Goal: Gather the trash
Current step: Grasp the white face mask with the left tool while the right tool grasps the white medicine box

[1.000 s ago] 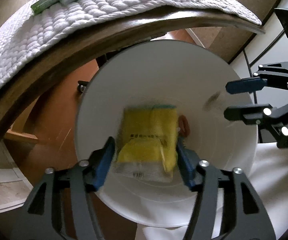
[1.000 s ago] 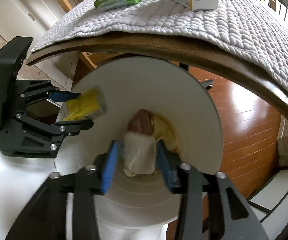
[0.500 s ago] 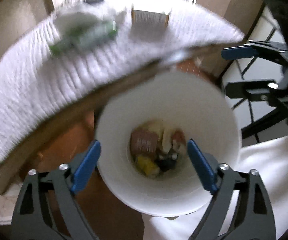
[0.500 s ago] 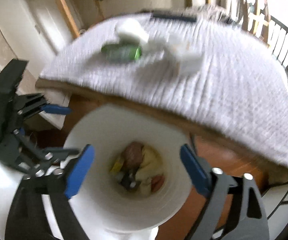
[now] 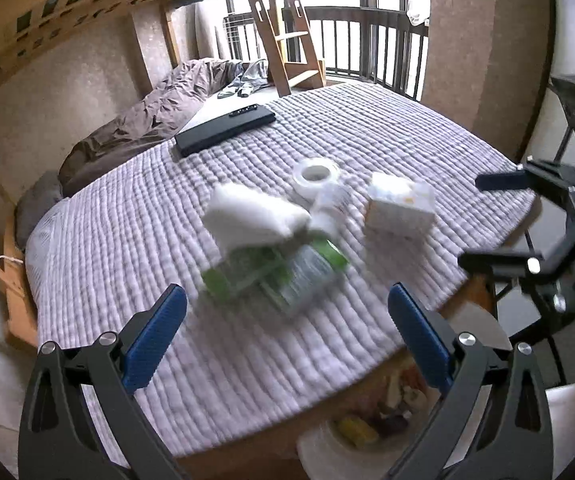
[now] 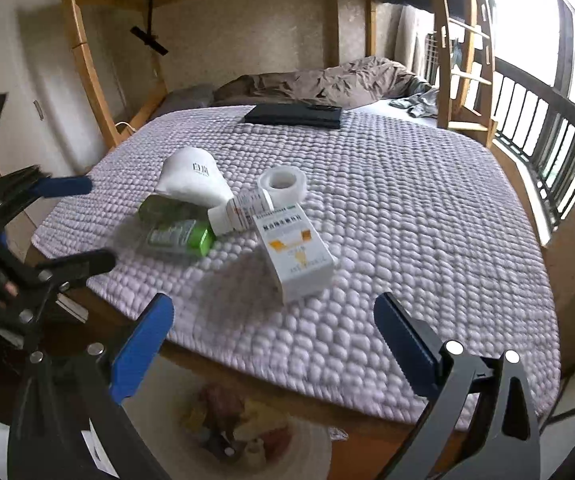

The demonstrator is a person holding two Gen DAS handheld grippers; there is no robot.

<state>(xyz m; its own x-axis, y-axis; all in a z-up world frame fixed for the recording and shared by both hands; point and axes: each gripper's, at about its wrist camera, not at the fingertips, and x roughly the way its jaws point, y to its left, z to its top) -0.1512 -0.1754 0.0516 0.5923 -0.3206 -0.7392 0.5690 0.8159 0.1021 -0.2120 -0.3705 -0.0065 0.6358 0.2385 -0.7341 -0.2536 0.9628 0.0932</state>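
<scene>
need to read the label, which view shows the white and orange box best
The right wrist view: the white and orange box lies sharp and close on the quilted mat, printed top face toward the camera. The left wrist view shows the same box smaller and motion-blurred, its print unreadable.

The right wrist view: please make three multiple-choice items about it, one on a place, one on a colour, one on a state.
1. Where does the tape roll lie?
A. on the quilted mat
B. in the white bin
C. on the floor

2. What colour is the box?
A. black
B. white and orange
C. red

3. What is between the fingers of the right gripper?
A. a tissue
B. a bottle
C. nothing

Key: 1 A, it rests on the mat behind the box; 2 B, white faces with orange print; 3 C, the jaws are opening with nothing between them.
</scene>
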